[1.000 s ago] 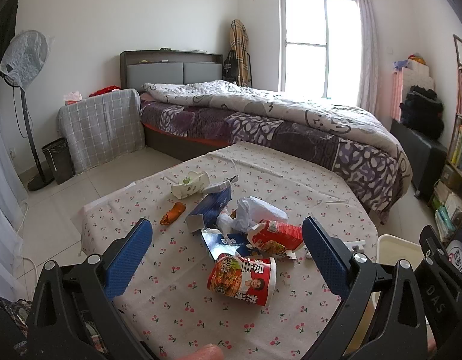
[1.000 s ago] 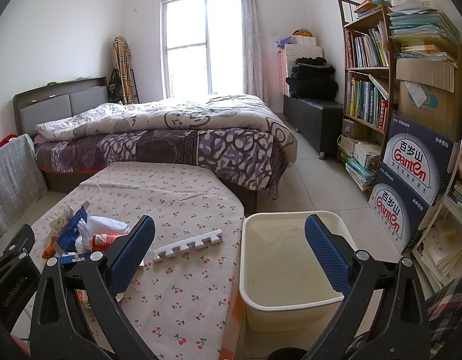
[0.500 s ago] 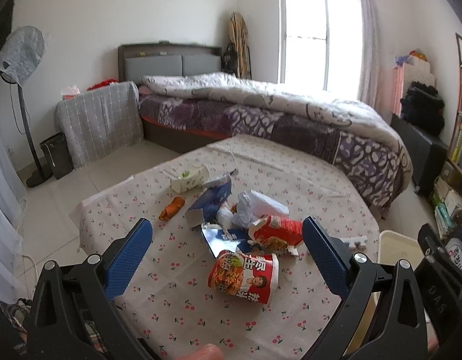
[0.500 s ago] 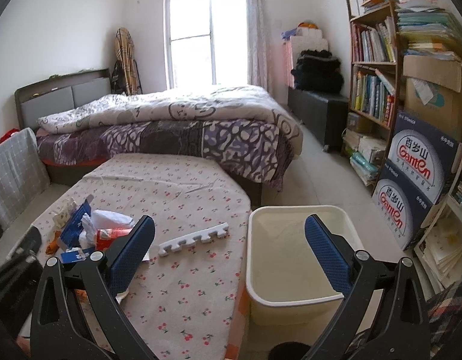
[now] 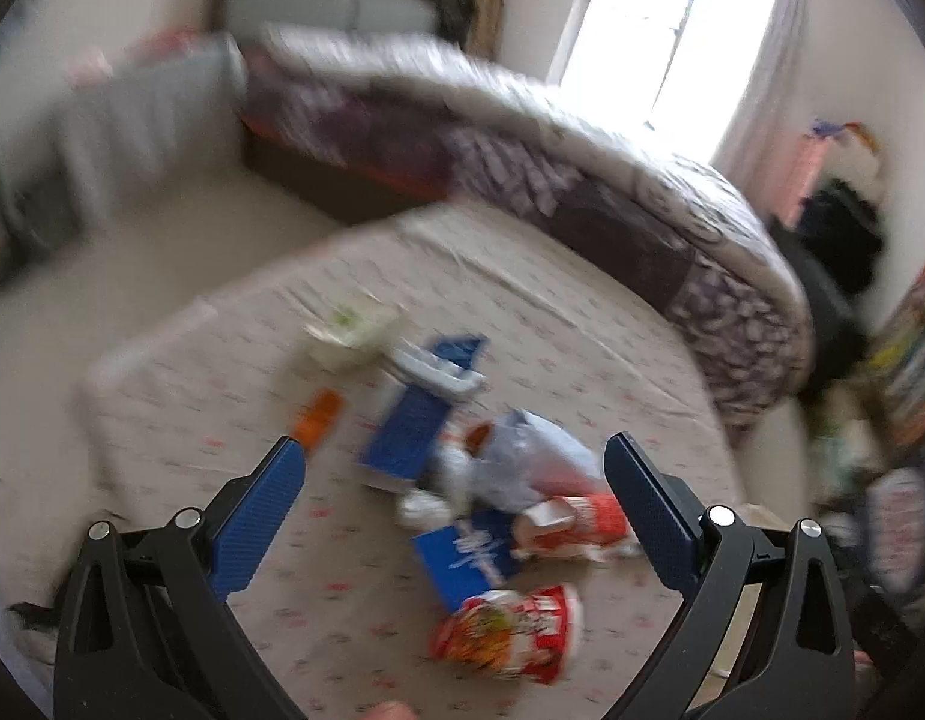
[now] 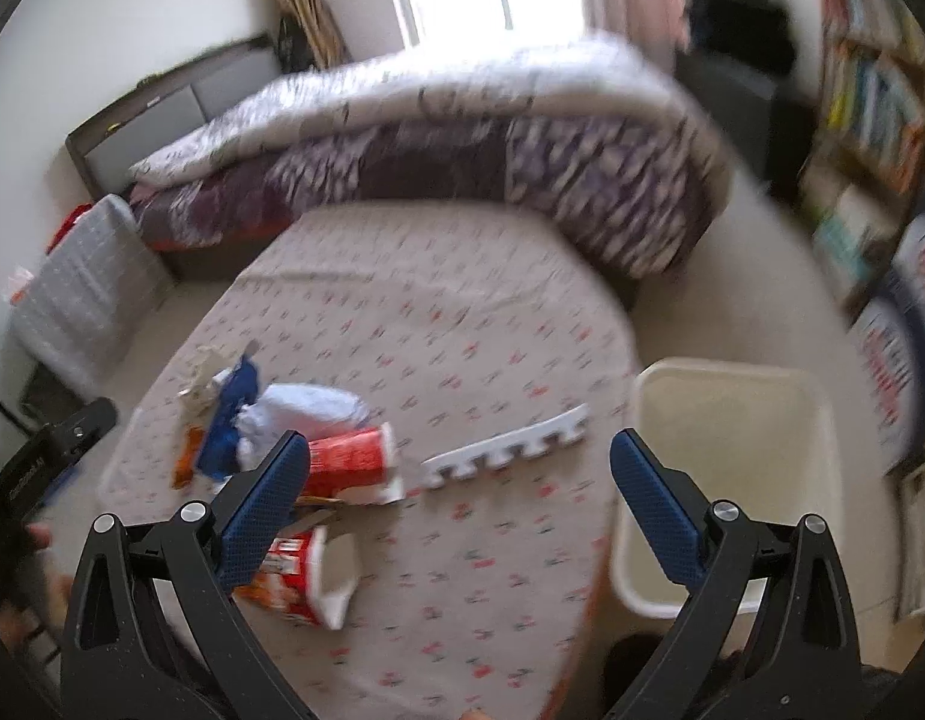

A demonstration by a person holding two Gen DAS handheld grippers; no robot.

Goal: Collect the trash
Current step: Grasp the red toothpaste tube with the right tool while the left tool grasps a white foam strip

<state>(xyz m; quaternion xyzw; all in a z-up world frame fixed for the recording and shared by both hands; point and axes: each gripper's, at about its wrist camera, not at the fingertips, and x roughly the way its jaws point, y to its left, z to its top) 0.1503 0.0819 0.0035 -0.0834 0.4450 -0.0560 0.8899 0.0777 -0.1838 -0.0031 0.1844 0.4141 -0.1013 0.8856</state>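
A pile of trash lies on the cherry-print table (image 5: pixel 180 408): a red noodle cup (image 5: pixel 507 630) nearest, a second red cup (image 5: pixel 573 525), blue cartons (image 5: pixel 408 438), a white plastic bag (image 5: pixel 534 462), an orange wrapper (image 5: pixel 318 417) and a pale box (image 5: pixel 348 330). My left gripper (image 5: pixel 453 516) is open above the pile. My right gripper (image 6: pixel 459 504) is open over the table (image 6: pixel 462 330), with the red cups (image 6: pixel 348 459) (image 6: pixel 294 576) by its left finger. A white foam strip (image 6: pixel 504 447) lies near the cream bin (image 6: pixel 726 480).
The cream bin stands on the floor off the table's right edge. A bed (image 6: pixel 432 138) with a purple quilt runs behind the table. A bookshelf (image 6: pixel 870 102) and stacked boxes (image 6: pixel 900 336) stand at the right. Both views are motion-blurred.
Both grippers have tilted down and moved in over the table, so the trash pile sits closer and lower in view. Both stay open. The trash has not moved.
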